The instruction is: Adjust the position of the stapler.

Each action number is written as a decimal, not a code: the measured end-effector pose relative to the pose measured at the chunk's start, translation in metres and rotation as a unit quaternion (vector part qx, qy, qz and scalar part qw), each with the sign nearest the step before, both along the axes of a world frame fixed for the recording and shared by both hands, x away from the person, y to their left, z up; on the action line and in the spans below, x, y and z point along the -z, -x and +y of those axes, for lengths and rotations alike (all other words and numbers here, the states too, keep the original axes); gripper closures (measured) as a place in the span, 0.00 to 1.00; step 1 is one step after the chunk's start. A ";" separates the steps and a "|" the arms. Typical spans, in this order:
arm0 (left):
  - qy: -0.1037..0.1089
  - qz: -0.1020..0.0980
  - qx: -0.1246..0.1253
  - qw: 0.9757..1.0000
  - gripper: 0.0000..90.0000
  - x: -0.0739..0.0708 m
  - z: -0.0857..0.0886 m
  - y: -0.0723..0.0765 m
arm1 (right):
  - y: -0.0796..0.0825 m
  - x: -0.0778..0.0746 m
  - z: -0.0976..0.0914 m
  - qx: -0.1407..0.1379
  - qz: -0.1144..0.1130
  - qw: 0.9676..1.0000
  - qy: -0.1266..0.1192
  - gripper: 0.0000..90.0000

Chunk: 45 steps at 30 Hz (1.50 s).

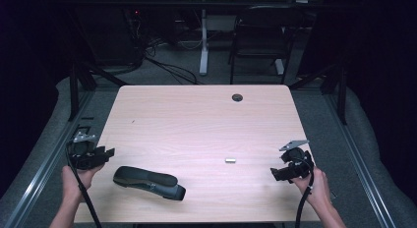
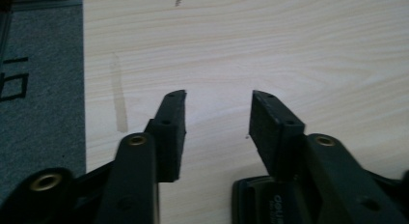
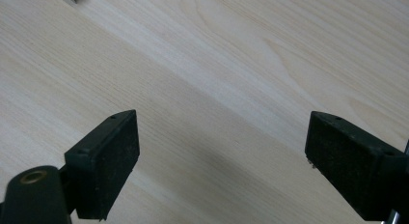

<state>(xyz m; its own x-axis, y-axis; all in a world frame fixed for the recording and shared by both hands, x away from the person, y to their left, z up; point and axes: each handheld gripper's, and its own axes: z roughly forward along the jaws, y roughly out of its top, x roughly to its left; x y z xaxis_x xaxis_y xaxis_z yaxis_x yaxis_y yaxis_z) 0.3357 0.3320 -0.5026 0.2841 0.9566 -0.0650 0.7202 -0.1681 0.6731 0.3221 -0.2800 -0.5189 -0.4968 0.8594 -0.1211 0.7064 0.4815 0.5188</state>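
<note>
Fingers of both grippers parted, left gripper [image 1: 109,152] and right gripper [image 1: 275,174] low over table [image 1: 196,120]

Left gripper [image 1: 101,154] fingers [image 2: 169,127] partly apart, right gripper [image 1: 278,173] fingers [image 3: 103,161] spread wide

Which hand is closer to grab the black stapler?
Probably the left. The left gripper hovers just beside the stapler, jaws open with nothing between them. The right gripper is across the table, nearer the small silver piece.
</note>
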 end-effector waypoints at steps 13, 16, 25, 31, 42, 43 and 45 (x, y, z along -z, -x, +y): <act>-0.061 0.040 0.038 0.997 0.97 0.003 -0.030 0.014 | 0.000 0.000 -0.004 0.003 0.001 1.000 -0.006 0.13; -0.074 0.054 0.033 0.995 0.99 0.007 -0.028 0.019 | 0.000 0.000 -0.002 0.001 0.000 1.000 -0.005 0.14; -0.085 0.118 0.028 0.989 1.00 0.017 -0.028 0.019 | -0.002 0.001 -0.001 -0.003 0.004 1.000 -0.007 0.14; -0.091 0.136 0.027 0.986 1.00 0.020 -0.026 0.018 | -0.002 0.001 -0.001 -0.003 0.005 1.000 -0.007 0.14; -0.094 0.161 0.025 0.982 1.00 0.025 -0.023 0.017 | -0.001 0.001 0.001 -0.005 0.006 1.000 -0.004 0.14; -0.093 0.159 0.023 0.983 1.00 0.025 -0.023 0.017 | -0.001 0.001 0.001 -0.005 0.006 1.000 -0.004 0.14; -0.087 0.163 0.022 0.983 1.00 0.025 -0.022 0.017 | -0.002 0.001 0.001 -0.007 0.009 1.000 -0.005 0.14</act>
